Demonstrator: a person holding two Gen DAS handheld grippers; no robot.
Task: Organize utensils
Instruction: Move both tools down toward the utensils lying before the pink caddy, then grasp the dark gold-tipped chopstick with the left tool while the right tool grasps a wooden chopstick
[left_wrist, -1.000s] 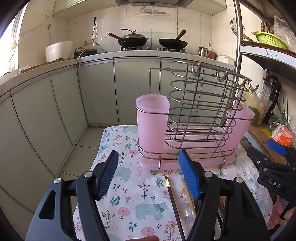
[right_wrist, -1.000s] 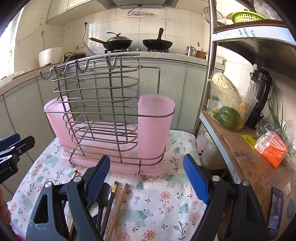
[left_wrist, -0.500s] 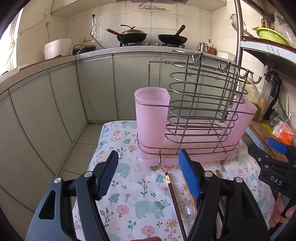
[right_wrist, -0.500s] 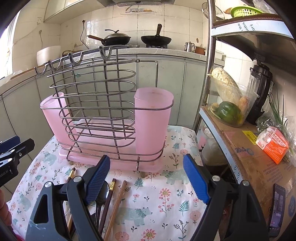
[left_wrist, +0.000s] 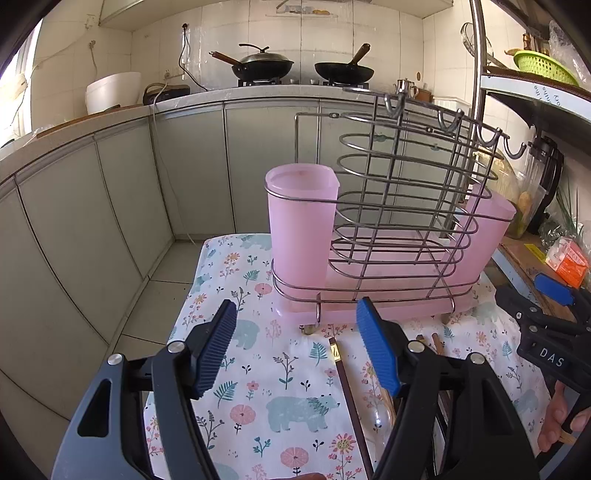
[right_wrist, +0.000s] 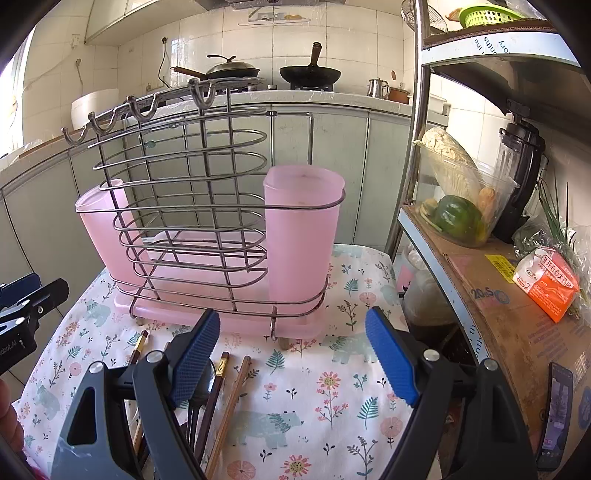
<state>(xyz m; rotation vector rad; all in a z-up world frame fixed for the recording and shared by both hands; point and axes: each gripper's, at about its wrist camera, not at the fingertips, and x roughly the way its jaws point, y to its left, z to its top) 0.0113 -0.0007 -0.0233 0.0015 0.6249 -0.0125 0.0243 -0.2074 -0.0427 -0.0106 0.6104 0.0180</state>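
Both grippers hover empty, jaws apart: left gripper (left_wrist: 297, 347), right gripper (right_wrist: 293, 350). Chopsticks (right_wrist: 229, 398) and a dark spoon (right_wrist: 201, 384) lie loose on the floral cloth (right_wrist: 332, 406) near the table's front edge, just in front of the rack (right_wrist: 192, 221). Its pink cups (right_wrist: 303, 229) stand at either end, apparently empty.

Judgement: chopsticks are light, stiff, thin and likely slippery, prone to roll or pivot; pinch near mid-length, across the shaft. Spoon: take the handle, not the bowl. The rack looks light; dropping utensils in hard could nudge it.
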